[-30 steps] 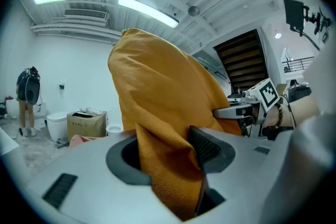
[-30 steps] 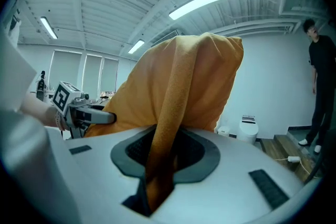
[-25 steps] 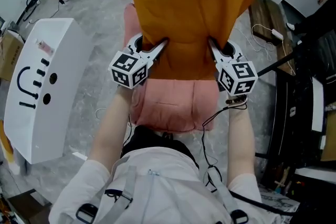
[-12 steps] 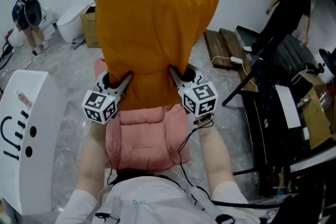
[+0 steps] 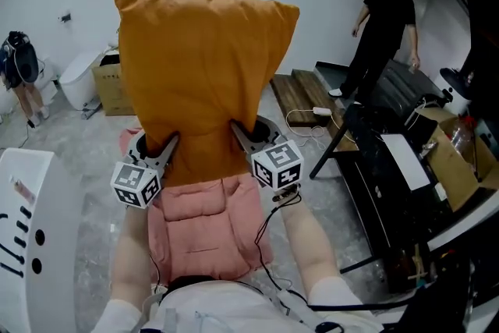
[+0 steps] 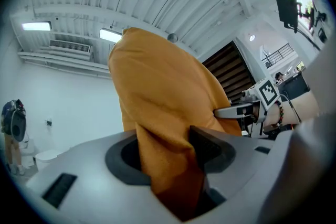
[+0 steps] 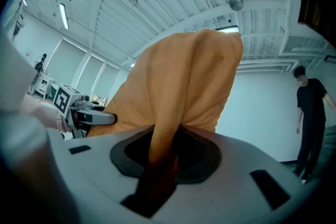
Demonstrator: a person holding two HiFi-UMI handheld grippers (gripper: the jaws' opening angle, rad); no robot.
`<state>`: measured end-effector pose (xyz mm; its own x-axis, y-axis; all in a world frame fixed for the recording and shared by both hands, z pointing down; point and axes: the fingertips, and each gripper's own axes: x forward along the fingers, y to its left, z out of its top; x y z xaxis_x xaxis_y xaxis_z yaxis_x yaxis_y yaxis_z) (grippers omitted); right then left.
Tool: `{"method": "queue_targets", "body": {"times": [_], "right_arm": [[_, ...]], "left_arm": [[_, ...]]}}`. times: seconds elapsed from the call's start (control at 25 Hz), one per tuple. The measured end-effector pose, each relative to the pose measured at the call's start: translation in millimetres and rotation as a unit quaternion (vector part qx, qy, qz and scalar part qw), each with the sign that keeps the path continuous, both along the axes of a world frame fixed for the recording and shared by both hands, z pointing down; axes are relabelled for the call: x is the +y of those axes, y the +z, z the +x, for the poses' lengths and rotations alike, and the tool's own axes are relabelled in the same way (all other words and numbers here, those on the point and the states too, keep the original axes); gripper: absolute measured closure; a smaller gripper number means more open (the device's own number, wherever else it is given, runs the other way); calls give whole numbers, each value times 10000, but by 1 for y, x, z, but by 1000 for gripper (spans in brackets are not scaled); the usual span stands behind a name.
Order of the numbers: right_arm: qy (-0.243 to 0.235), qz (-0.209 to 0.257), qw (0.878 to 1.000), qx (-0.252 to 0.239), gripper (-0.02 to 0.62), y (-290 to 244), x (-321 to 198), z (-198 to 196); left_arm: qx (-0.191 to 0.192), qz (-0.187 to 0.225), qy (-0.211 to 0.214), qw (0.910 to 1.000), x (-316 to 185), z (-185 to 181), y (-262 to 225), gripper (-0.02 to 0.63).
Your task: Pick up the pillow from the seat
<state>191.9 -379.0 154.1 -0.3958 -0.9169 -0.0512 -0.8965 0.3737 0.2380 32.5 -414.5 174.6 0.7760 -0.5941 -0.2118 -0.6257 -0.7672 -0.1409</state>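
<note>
Head view: orange pillow (image 5: 199, 82) is clear of the pink seat (image 5: 207, 222) and held upright in front of the wearer, its lower edge pinched at two spots. Left tongs (image 5: 168, 143) grip the lower left part, right tongs (image 5: 238, 129) the lower right. The bulk of the pillow stands above both grips. A person in black (image 5: 382, 27) stands well apart at the far right.

Left gripper view: left tongs (image 6: 173, 165) are clenched on a thick fold of pillow fabric that fills the gap between the jaws. The right tongs (image 6: 236, 111) show beyond, biting the same pillow.

Right gripper view: right tongs (image 7: 163, 160) are clamped on a narrower gathered fold, jaws closer together than on the left. The pillow (image 7: 184, 81) rises over the jaws.

Judgement: the lift looks essentially done. To do it well, hold both grips firm and level, since the weight sits above them and could flop forward or sideways. The right bite takes less fabric, so I judge it the likelier to slip. Move both hands together and avoid pulling them apart.
</note>
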Motion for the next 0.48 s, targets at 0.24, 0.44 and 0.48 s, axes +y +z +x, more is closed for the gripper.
{"method": "queue_targets", "body": {"times": [0.24, 0.44, 0.48], "right_arm": [[40, 98, 9999, 92, 488, -9, 2, 10], [3, 97, 9999, 34, 488, -7, -1, 6], [6, 98, 9999, 24, 488, -7, -2, 7]], "left_arm": [[47, 82, 60, 9999, 0, 11, -8, 377], [20, 47, -16, 10000, -2, 7, -6, 377], [17, 39, -24, 10000, -2, 8, -6, 377]]}}
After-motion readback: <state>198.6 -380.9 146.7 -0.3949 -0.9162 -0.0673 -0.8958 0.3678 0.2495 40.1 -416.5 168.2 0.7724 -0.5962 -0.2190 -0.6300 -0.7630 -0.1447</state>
